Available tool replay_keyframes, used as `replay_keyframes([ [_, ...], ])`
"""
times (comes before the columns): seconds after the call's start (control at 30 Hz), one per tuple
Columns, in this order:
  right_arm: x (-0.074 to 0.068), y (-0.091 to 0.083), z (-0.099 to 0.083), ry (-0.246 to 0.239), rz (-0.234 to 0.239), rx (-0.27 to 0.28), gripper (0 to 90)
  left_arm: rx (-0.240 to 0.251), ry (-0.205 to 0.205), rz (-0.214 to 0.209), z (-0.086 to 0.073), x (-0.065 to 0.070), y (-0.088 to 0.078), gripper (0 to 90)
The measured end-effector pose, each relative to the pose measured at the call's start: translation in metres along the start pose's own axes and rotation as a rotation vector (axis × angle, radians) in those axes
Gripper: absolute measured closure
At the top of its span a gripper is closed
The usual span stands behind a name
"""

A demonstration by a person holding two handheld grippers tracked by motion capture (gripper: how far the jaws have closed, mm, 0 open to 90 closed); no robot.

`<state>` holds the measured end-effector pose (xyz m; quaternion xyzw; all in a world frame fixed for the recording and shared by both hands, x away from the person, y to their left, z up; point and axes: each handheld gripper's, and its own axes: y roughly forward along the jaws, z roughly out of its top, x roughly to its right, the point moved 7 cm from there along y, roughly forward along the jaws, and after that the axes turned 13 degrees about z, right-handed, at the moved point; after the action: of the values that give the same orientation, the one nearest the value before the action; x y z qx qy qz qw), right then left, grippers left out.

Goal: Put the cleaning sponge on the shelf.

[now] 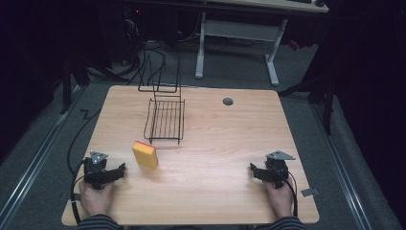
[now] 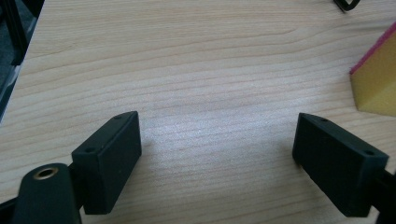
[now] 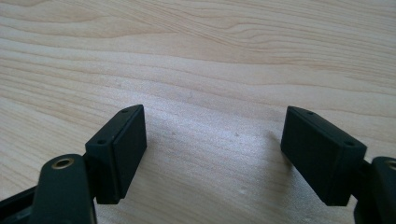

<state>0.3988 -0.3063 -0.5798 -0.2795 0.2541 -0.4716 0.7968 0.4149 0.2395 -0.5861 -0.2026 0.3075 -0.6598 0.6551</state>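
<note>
While I watched from the high view, the only container on the pale wooden table (image 1: 215,143) was a black wire dish rack (image 1: 165,120) with a tall looped wire back, standing toward the far left of the tabletop, and its slatted basket held nothing; bare wood showed through the wires. Just in front of the rack's near edge, apart from it, stood a yellow rectangular sponge with a red top layer (image 1: 145,154), tilted on the table. In the left gripper view that sponge (image 2: 376,79) sat ahead and off to one side of the jaws, clear of both pads.

My left gripper (image 1: 117,171) rested near the table's near-left corner, pointing toward the sponge but not touching it; its black jaws stood well apart with only wood grain between them. My right gripper (image 1: 254,170) lay near the near-right corner, well apart from the sponge and the rack, its jaws likewise spread wide over bare table, gripping nothing.
</note>
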Motion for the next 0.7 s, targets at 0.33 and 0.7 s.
replay_keyframes([
  [0.33,0.0000,0.0000,0.0000,0.000,0.001,0.000,22.8,0.000,0.000,0.000,0.0000,0.0001,0.0000,16.0],
  [0.7,0.0000,0.0000,0.0000,0.001,0.000,0.000,22.7,0.002,0.009,-0.011,0.0003,0.0014,0.0001,15.7],
])
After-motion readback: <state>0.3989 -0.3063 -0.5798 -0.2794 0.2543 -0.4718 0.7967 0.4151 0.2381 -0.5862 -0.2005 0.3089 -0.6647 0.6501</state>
